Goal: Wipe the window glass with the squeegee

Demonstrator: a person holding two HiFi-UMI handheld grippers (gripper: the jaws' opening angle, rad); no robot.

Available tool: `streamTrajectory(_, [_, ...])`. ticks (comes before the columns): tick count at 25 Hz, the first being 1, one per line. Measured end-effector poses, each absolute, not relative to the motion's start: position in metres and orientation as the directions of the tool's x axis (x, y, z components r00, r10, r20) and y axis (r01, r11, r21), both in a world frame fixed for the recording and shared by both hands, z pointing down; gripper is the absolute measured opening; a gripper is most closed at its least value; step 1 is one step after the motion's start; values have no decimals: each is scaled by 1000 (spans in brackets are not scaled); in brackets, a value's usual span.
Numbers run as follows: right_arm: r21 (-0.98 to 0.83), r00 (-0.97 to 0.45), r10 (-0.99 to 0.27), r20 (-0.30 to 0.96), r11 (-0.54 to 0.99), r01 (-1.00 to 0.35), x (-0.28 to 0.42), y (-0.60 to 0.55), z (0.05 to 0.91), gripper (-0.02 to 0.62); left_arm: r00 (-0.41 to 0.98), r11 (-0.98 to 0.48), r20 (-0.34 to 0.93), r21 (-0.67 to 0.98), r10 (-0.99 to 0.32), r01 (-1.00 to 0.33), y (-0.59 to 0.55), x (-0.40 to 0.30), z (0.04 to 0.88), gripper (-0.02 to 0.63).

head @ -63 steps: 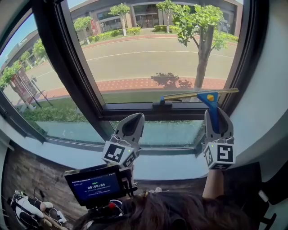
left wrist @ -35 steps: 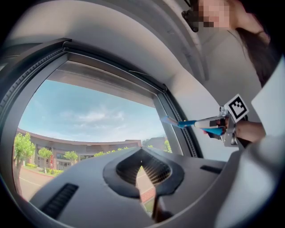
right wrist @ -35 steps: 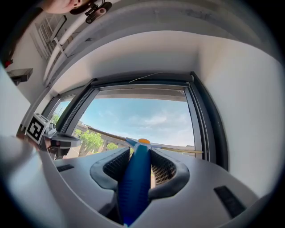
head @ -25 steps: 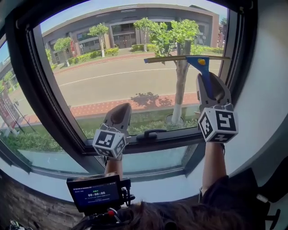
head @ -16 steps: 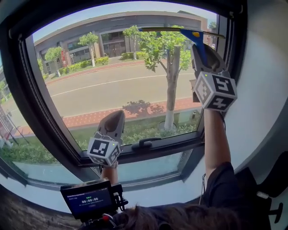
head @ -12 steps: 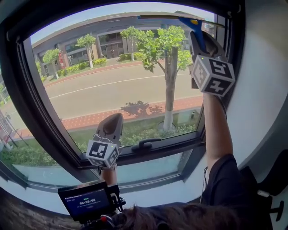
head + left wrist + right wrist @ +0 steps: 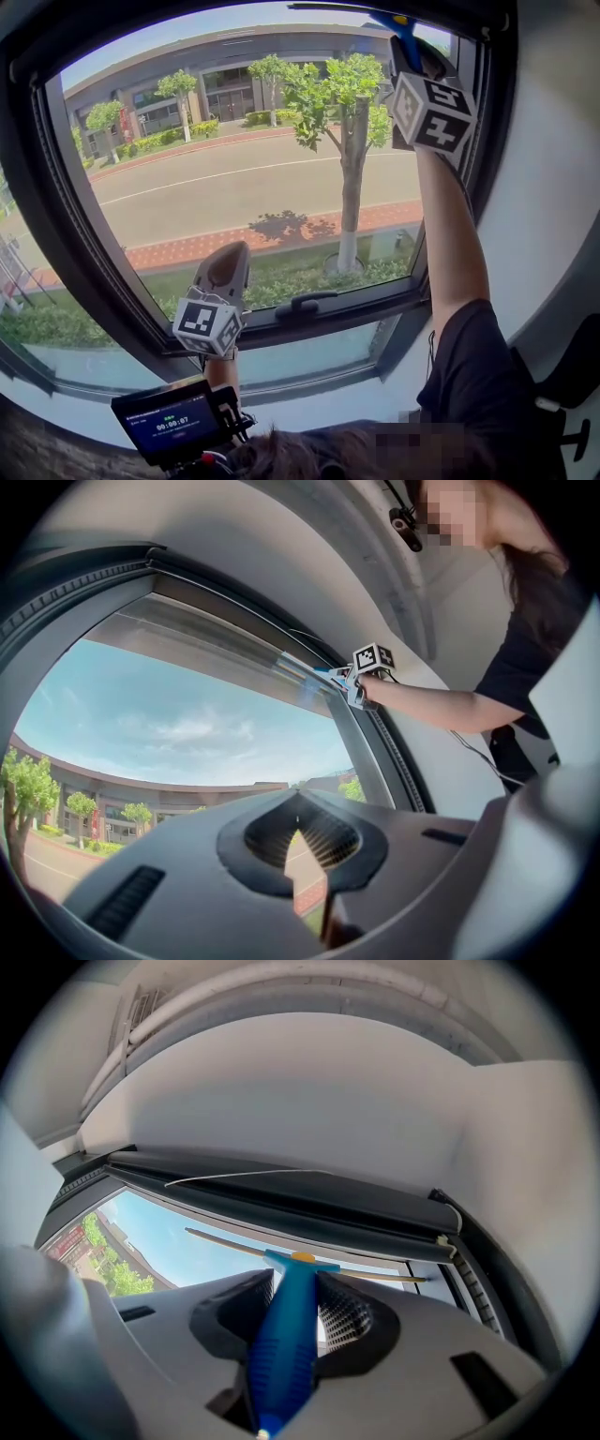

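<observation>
The squeegee has a blue handle (image 7: 403,25) and a long thin blade (image 7: 333,7) that lies level against the very top of the window glass (image 7: 234,178). My right gripper (image 7: 414,47) is raised high at the pane's upper right, shut on that handle. In the right gripper view the blue handle (image 7: 284,1335) runs up between the jaws to the blade (image 7: 225,1239) under the dark top frame. My left gripper (image 7: 228,258) is low near the bottom frame, shut with nothing in it and pointing at the glass. Its own view shows the closed jaws (image 7: 298,808) and the distant squeegee (image 7: 314,675).
A black window handle (image 7: 305,305) sits on the lower frame just right of the left gripper. The dark frame (image 7: 483,122) and a white wall (image 7: 548,187) close in at the right. A small screen device (image 7: 169,427) hangs below. Outside are a road and trees.
My right gripper has carried the squeegee up from the bottom of the pane to its top edge. The left gripper has stayed low near the sill.
</observation>
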State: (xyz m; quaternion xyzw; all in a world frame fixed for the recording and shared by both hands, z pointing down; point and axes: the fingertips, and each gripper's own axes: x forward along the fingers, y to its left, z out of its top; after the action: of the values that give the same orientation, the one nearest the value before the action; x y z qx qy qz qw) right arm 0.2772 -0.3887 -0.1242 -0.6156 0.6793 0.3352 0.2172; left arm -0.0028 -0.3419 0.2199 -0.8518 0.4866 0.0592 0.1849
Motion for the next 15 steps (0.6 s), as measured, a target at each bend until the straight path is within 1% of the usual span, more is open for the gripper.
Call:
streamTrajectory(3, [198,-142,-682,-717,-4,-980,279,-391,-132,140,512,-449,-289,-257,-809,-856,-340,-4,220,2])
streamTrajectory(15, [204,-165,-695,-699,28,-979,280,-400,-127,140,514,-456,-299,-244,-804,-856,-338,-4,222,2])
